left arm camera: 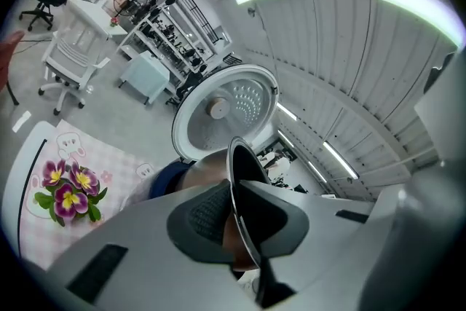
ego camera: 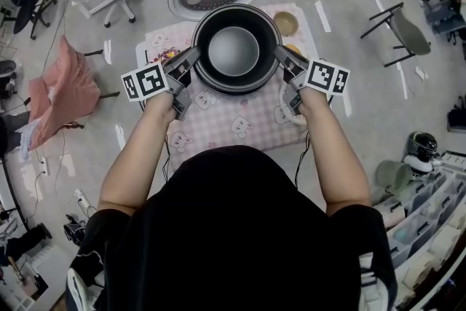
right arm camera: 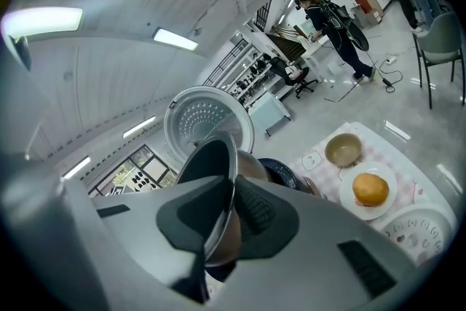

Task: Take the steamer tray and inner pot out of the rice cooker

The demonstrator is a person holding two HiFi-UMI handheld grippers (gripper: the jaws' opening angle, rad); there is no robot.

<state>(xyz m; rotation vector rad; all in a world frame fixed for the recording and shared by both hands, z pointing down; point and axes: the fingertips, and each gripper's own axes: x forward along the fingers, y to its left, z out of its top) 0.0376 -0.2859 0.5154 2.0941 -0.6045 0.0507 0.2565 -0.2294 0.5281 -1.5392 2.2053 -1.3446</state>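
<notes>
Left gripper [ego camera: 191, 58] and right gripper [ego camera: 282, 59] clamp opposite rims of the dark round metal inner pot [ego camera: 233, 51] between them; tilting may slip it.

Glossy metal inner pot [ego camera: 233, 49], apparently.

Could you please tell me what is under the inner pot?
Only a sliver of the blue rice cooker shows beneath the pot, in the right gripper view. From above the pot covers nearly all of it, cavity included.
</notes>
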